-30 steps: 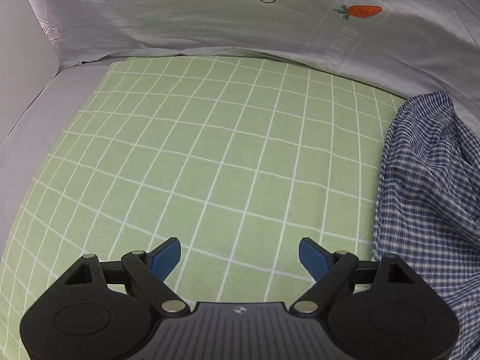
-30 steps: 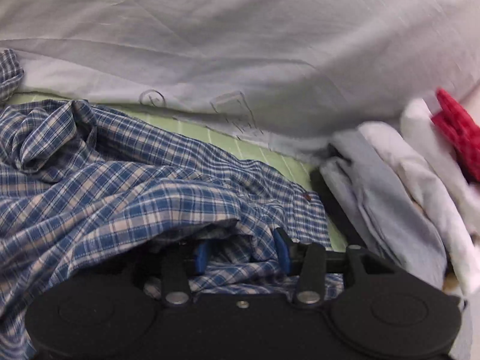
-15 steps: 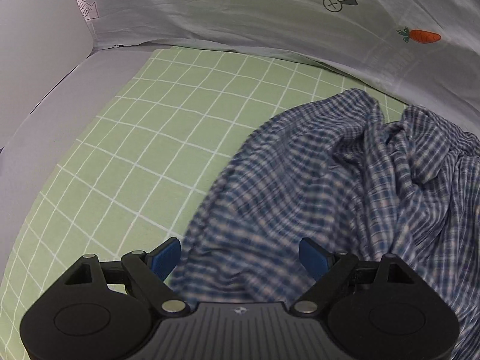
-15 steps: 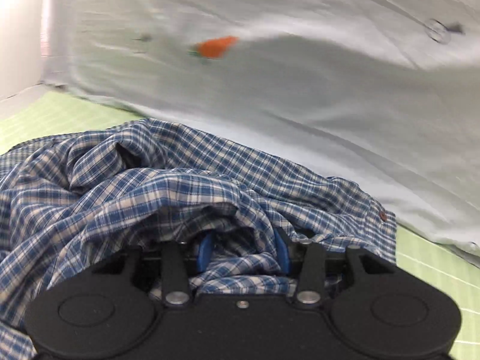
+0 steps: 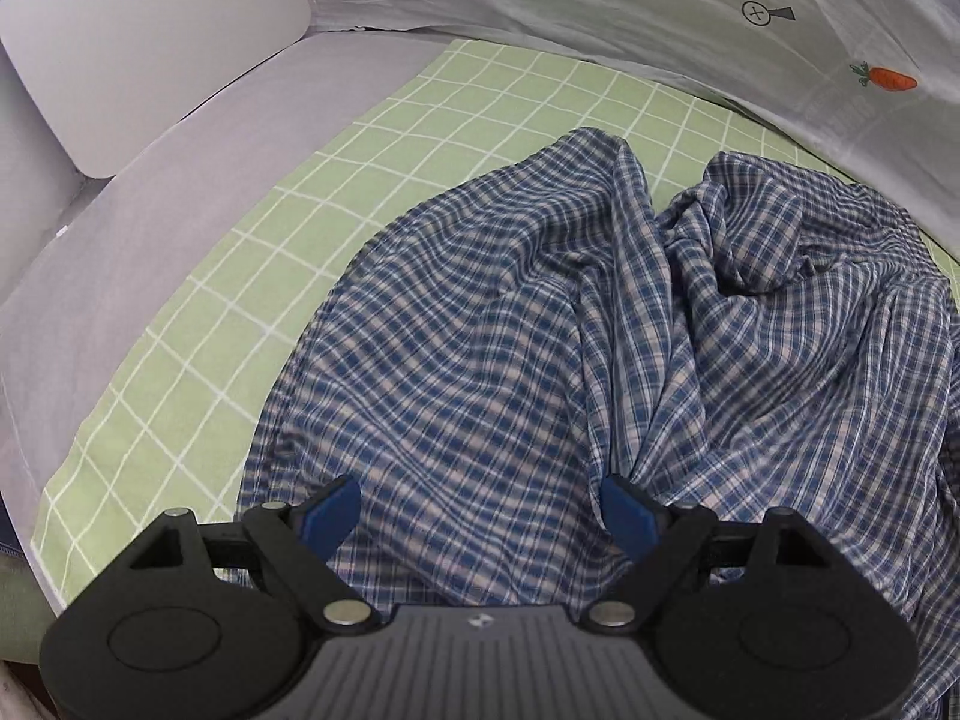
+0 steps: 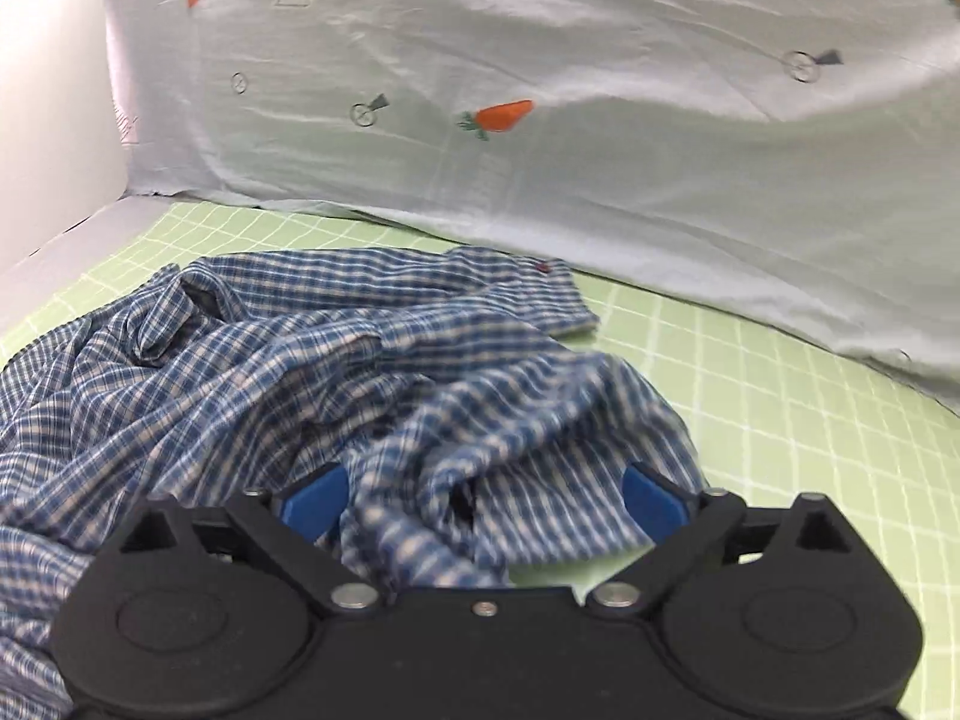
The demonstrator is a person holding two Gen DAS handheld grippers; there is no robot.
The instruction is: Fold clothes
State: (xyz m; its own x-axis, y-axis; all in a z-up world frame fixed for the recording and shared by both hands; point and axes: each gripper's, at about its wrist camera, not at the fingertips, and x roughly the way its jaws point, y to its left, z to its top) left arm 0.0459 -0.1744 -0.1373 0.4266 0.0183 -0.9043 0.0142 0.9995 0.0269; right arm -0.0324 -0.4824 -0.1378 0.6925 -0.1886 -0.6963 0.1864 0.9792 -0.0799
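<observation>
A blue and white checked shirt (image 5: 540,348) lies crumpled on the green grid sheet (image 5: 420,132). My left gripper (image 5: 480,516) hovers open over the shirt's near edge, its blue pads wide apart with cloth below them. In the right wrist view the same shirt (image 6: 336,360) is bunched up, a cuff with a red button (image 6: 543,267) reaching toward the back. My right gripper (image 6: 483,501) stands open, and loose folds of the shirt lie between its spread fingers (image 6: 654,504), blurred by motion.
A pale grey bedsheet with carrot prints (image 6: 498,114) hangs as a backdrop behind the green sheet (image 6: 780,420). A white board (image 5: 150,42) stands at the left. A grey surface (image 5: 150,228) borders the green sheet on the left.
My right gripper carried the shirt leftward from the clothes pile and has opened, dropping it on the green sheet. The left view has shifted, so the shirt now fills its centre and right.
</observation>
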